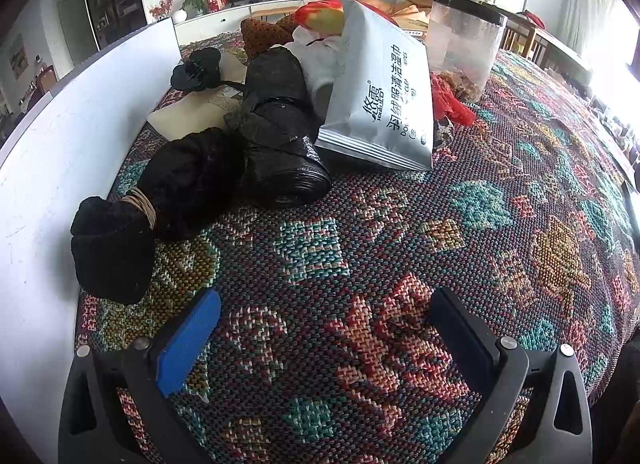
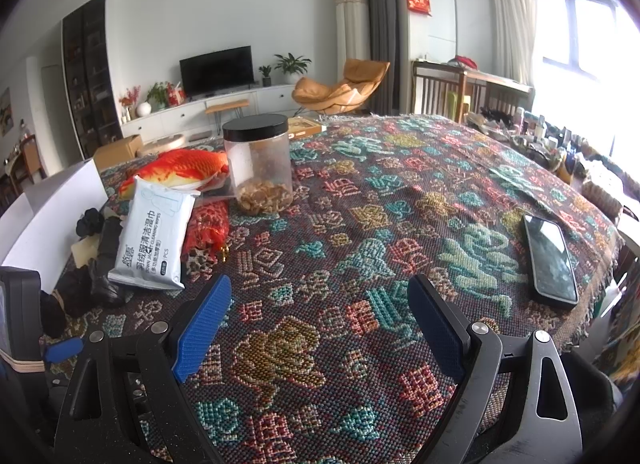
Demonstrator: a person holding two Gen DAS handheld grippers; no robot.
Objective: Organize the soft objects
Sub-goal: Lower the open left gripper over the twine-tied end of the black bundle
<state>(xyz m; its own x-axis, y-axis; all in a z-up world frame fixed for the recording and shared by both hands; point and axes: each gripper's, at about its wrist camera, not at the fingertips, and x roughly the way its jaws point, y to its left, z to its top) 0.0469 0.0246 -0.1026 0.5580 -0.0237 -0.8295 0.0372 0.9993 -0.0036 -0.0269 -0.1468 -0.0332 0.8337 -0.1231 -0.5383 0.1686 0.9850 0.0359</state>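
Both grippers hang over the bench (image 2: 400,192), which wears a woven patterned cloth (image 1: 400,248). The left gripper (image 1: 322,334) has its fingers (image 1: 188,344) spread wide with nothing between them, only cloth below. The right gripper (image 2: 320,330) is likewise spread and empty, and sits to the right of the left one, whose body shows at the left edge of the right view. The soft things lie in a heap at the far left, along a white board (image 1: 60,144) that stands on edge. Nearest the left gripper is a black fuzzy bundle (image 1: 152,208) tied with tan cord, touching the board. Just right of it lies a roll of black bags (image 1: 280,132), and a wipes pack (image 1: 380,100) leans on the roll's right side. Behind them are a black hair tie (image 1: 198,69), a beige sheet (image 1: 188,116), something white (image 1: 316,60) and a plush fish (image 2: 180,170), orange-red with yellow. A red pouch (image 2: 208,228) lies right of the pack. A clear jar (image 2: 259,164) with a black lid stands just beyond it, some snacks at its bottom. Well apart, near the right edge, a phone (image 2: 550,258) lies flat, screen up.
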